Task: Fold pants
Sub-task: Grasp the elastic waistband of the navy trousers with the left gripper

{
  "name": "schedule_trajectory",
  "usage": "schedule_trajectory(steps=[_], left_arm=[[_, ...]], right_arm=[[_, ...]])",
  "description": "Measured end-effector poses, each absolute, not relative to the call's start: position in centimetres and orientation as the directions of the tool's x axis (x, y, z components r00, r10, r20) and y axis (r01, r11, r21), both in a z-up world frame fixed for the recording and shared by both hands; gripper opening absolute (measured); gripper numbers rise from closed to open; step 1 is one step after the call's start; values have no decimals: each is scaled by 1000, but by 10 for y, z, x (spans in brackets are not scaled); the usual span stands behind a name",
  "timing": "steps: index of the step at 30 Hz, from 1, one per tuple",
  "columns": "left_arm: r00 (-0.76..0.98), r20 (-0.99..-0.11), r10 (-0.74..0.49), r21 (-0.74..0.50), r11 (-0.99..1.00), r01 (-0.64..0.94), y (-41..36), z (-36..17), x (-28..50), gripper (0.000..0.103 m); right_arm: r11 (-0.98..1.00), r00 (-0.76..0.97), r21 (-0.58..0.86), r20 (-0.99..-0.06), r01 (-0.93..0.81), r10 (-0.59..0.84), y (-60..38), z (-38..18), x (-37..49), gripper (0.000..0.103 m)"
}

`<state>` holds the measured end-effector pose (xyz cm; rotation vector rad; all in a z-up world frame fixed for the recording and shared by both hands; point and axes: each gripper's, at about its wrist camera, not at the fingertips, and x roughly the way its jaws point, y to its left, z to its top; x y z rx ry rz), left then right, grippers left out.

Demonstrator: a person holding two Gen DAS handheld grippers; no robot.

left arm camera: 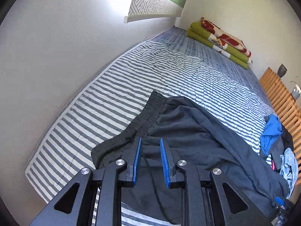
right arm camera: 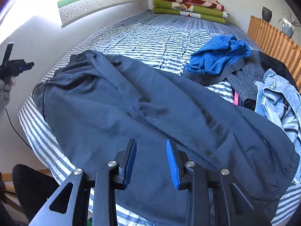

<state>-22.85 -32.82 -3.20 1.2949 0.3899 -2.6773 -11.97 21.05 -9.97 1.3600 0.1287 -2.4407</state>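
Dark navy pants (right arm camera: 131,113) lie spread across the striped bed, waistband at the left and legs running to the right. The left wrist view shows the same pants (left arm camera: 188,131) with the black elastic waistband (left arm camera: 148,113) nearest the wall. My left gripper (left arm camera: 150,141) hovers open just above the waist end, nothing between its blue pads. My right gripper (right arm camera: 151,143) is open too, over the near edge of the pants around mid-leg. The left gripper (right arm camera: 17,66) also appears at the far left edge of the right wrist view, held by a hand.
A pile of other clothes lies at the right: a blue striped garment (right arm camera: 220,56), denim (right arm camera: 278,98) and dark pieces. Folded green and red blankets (right arm camera: 190,5) sit at the bed's far end. A wall borders the left, and a wooden slatted rail (right arm camera: 272,41) the right.
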Motion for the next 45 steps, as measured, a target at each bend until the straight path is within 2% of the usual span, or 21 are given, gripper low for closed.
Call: schedule_trajectory(steps=[1,3,5,7,12,16,22,24,28,29,30,32,34,35,36,37,39,44,45], left_arm=[[-615,-788,-23,-155,-960,234,-327,-31,-232,22],[-608,-793,-27,-139,-965,224,-324,-30,-242,29],[-606,-796,-11,-150,-965,215,-324,-31,-253,35],[-603,-798,-2,-153,-966,206,-324,-34,-265,36],[-578,-815,37,-188,-961,203,-328,-51,-307,52],[-561,-824,72,-238,-944,229,-336,-73,-346,55],[-526,-844,105,-289,-915,281,-347,-120,-402,60],[-509,-854,108,-302,-900,316,-351,-136,-418,68],[-485,-867,117,-326,-869,373,-355,-166,-444,70],[-480,-868,124,-333,-864,378,-354,-173,-449,69],[-475,-871,124,-328,-867,375,-351,-179,-453,63],[-456,-884,98,-277,-897,344,-340,-189,-460,42],[-474,-876,91,-262,-915,307,-332,-187,-461,33],[-481,-869,117,-286,-912,295,-331,-184,-460,22],[-492,-860,131,-306,-906,294,-332,-181,-459,17],[-508,-852,127,-313,-902,298,-334,-174,-456,16],[-554,-821,139,-345,-894,285,-339,-153,-448,14],[-635,-758,147,-365,-903,226,-348,-98,-417,14],[-641,-754,145,-363,-905,222,-349,-91,-411,14]], right_arm=[[-937,-476,84,-844,339,-248,209,-101,-124,30],[-936,-456,84,-856,341,-243,205,-104,-135,30],[-932,-431,98,-866,350,-253,198,-106,-145,30],[-926,-421,98,-870,366,-258,186,-106,-155,30],[-901,-409,50,-879,430,-244,148,-105,-182,31],[-866,-414,-12,-881,501,-227,115,-108,-202,40],[-837,-392,-40,-895,545,-213,80,-127,-231,42],[-828,-381,-43,-900,560,-210,70,-134,-237,43],[-793,-385,-89,-903,603,-191,47,-146,-244,48],[-776,-402,-124,-898,619,-177,40,-149,-244,51],[-756,-420,-162,-893,634,-161,34,-152,-244,54],[-713,-441,-226,-889,664,-128,20,-163,-245,57],[-684,-461,-287,-884,670,-81,11,-174,-249,57],[-676,-452,-292,-889,676,-68,9,-178,-253,57],[-678,-446,-295,-893,674,-55,9,-181,-259,50],[-686,-441,-290,-896,667,-51,11,-181,-263,30],[-709,-428,-264,-902,654,-60,17,-171,-271,6],[-725,-465,-211,-870,656,-167,32,-123,-264,6],[-717,-450,-192,-873,671,-187,35,-119,-261,10]])
